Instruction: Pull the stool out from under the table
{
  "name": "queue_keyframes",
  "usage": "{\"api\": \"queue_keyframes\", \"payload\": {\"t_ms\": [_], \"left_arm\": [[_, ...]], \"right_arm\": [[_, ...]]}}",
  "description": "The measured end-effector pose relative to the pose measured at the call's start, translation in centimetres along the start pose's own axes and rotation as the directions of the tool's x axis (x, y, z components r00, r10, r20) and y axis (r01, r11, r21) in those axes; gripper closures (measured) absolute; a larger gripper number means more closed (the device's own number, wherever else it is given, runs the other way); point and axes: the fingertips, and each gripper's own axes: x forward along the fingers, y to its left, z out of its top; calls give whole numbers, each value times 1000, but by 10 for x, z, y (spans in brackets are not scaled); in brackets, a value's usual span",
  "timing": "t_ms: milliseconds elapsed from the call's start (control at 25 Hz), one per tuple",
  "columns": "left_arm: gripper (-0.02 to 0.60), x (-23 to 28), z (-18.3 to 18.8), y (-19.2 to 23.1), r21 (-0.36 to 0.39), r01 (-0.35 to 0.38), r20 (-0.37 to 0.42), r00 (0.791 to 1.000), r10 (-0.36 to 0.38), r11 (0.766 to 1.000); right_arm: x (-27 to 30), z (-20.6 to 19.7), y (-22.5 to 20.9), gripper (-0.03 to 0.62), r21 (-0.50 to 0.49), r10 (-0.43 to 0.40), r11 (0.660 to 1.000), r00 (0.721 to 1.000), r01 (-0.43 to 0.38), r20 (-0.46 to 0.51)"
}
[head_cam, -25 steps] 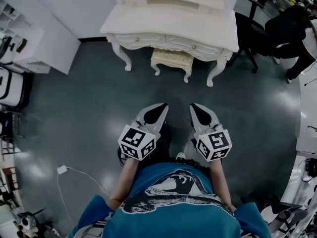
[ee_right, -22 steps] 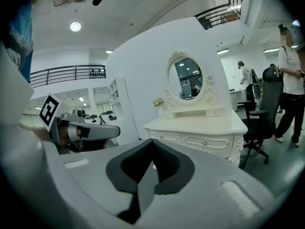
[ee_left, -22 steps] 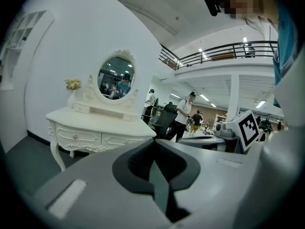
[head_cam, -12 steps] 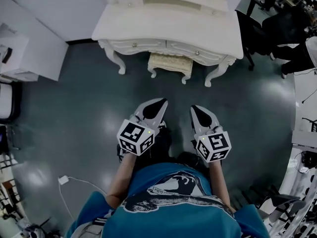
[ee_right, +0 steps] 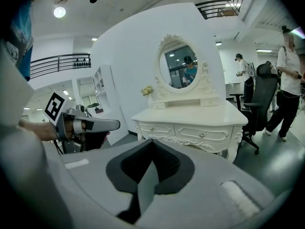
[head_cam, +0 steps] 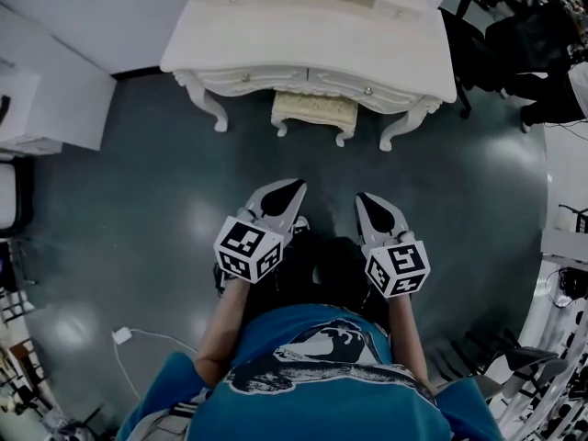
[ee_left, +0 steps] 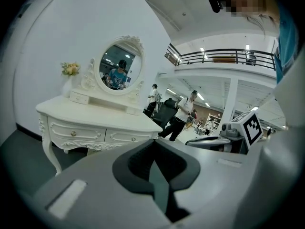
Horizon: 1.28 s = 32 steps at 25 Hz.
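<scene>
Both grippers hung over the dark floor, well short of the table (head_cam: 303,53), and pointed toward its front. Left gripper (head_cam: 290,188) had its jaws pressed together on nothing, and right gripper (head_cam: 368,202) was likewise closed and empty; each gripper view showed the dark pads meeting with only floor beyond.

From the grippers, the stool (head_cam: 314,109) lay straight ahead, tucked between the table's two front legs. Its cushioned seat sat partly beneath the drawer front, with the near edge poking out toward the person. Its long axis ran side to side, parallel to the table's front edge. It stood roughly midway between the two grippers' lines, perhaps a little closer to the left one, so either could probably reach it. Neither gripper view showed the stool.

Two drawers (ee_right: 183,131) in the table's front were shut, their contents unseen. On the tabletop stood an oval mirror (ee_right: 182,69) and a small vase of flowers (ee_left: 70,70).
</scene>
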Motion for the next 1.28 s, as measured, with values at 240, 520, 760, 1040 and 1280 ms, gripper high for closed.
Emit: {"api": "queue_keyframes", "payload": {"t_ms": [240, 520, 760, 1040, 1280], "left_arm": [[569, 15, -4, 7, 41, 21, -5, 1000, -21, 999], [569, 49, 2, 23, 91, 0, -51, 999, 4, 996], [569, 92, 7, 35, 116, -7, -96, 995, 18, 993], [569, 131, 1, 54, 120, -12, -143, 989, 30, 993], [560, 152, -13, 89, 147, -36, -204, 977, 66, 988]], "right_arm": [[7, -4, -28, 591, 18, -33, 999, 999, 33, 19], [26, 6, -76, 591, 30, -43, 999, 999, 42, 25], [50, 11, -118, 591, 24, -16, 1000, 1000, 15, 12], [85, -4, -163, 591, 40, 5, 999, 1000, -5, -16], [117, -18, -184, 591, 71, 13, 997, 999, -11, -39]]}}
